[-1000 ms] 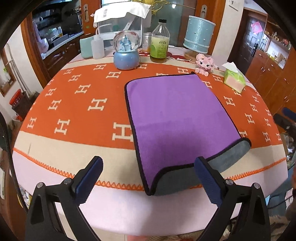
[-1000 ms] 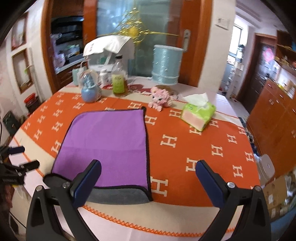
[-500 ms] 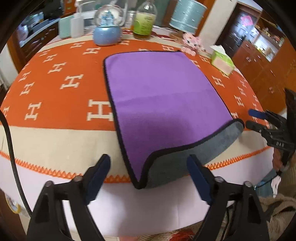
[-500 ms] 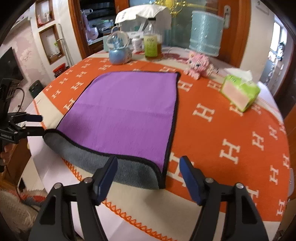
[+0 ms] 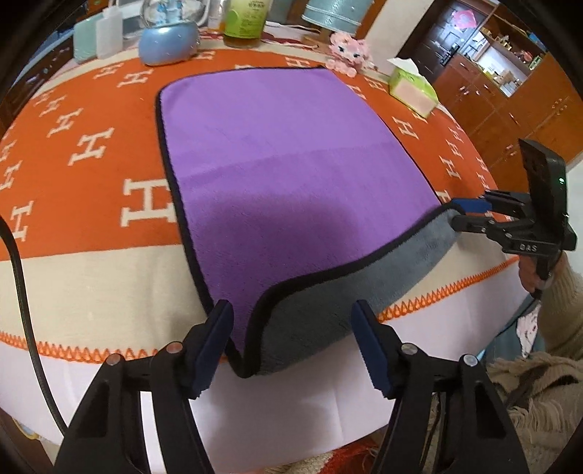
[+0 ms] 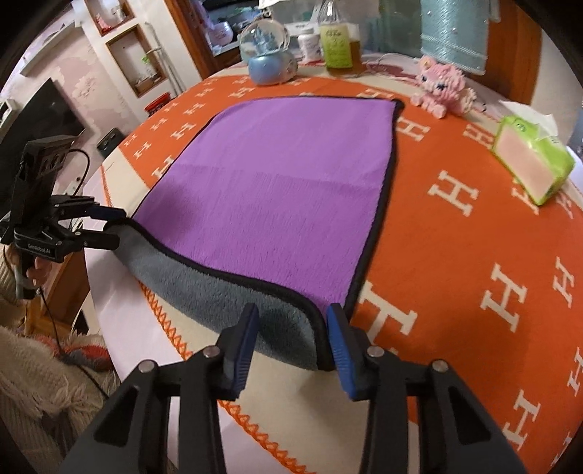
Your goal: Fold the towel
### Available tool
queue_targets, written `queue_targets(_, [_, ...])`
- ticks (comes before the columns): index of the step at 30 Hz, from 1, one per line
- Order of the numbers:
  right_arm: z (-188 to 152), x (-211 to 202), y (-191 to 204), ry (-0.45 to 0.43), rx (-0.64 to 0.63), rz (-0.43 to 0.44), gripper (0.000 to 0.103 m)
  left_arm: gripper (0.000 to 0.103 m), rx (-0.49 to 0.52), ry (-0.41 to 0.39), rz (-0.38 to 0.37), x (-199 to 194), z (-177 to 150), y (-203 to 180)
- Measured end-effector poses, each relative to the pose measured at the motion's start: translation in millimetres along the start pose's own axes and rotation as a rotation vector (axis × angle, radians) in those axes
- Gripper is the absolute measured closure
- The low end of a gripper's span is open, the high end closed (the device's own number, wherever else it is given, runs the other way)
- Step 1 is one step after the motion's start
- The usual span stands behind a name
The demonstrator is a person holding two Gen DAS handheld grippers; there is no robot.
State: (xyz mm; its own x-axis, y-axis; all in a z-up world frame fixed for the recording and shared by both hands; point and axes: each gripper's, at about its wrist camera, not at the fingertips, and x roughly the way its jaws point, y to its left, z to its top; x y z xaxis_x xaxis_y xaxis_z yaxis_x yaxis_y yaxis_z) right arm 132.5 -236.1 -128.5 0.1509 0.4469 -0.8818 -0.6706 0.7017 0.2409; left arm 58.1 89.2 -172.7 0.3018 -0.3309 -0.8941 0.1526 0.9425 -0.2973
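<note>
A purple towel (image 5: pixel 284 160) with a black hem and grey underside lies flat on the round table; its near edge is curled over and shows grey (image 5: pixel 349 288). It also shows in the right wrist view (image 6: pixel 277 182). My left gripper (image 5: pixel 291 328) is open with its fingers either side of the towel's near left corner. My right gripper (image 6: pixel 293 328) is open and narrowed around the near right corner, apart from the cloth. The right gripper shows in the left wrist view (image 5: pixel 462 213) and the left gripper in the right wrist view (image 6: pixel 109 226).
An orange tablecloth (image 5: pixel 91 153) with white H marks covers the table. At the far side stand a blue snow globe (image 5: pixel 167 40), a bottle (image 5: pixel 244 22), a pink toy (image 5: pixel 346 51), a green tissue pack (image 5: pixel 411 87) and a light-blue cylinder (image 6: pixel 455 32).
Both grippers have moved in to the towel's near corners and their jaws have narrowed. The towel has not moved.
</note>
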Motion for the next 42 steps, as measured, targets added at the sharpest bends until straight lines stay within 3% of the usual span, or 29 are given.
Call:
queue_targets(2, [0, 5, -4, 0.016, 0.005, 0.009, 0.064, 0.038, -0.005, 0.009, -0.008, 2, 0, 2])
queue_targets(5, [-1, 9, -9, 0.034, 0.022, 0.035, 0.065, 0.048, -0.015, 0.024, -0.022, 6, 1, 4])
queue_targets(9, [-1, 11, -14, 0.046, 0.034, 0.076, 0.076, 0.056, -0.018, 0.04, -0.037, 8, 2, 5])
queue_targets(21, [-2, 7, -10, 0.03, 0.02, 0.044, 0.094, 0.083, -0.031, 0.031, -0.049, 3, -2, 10])
queue_targets(27, [-3, 3, -2, 0.003, 0.007, -0.002, 0.097, 0.096, -0.041, 0.017, 0.012, 0, -6, 13])
queue_targets(37, [-1, -8, 21, -0.042, -0.035, -0.144, 0.098, 0.098, 0.006, -0.046, 0.169, -12, -7, -5])
queue_targets(42, [5, -19, 26, -0.075, -0.023, -0.187, 0.098, 0.099, 0.031, -0.085, 0.209, -26, 2, -14])
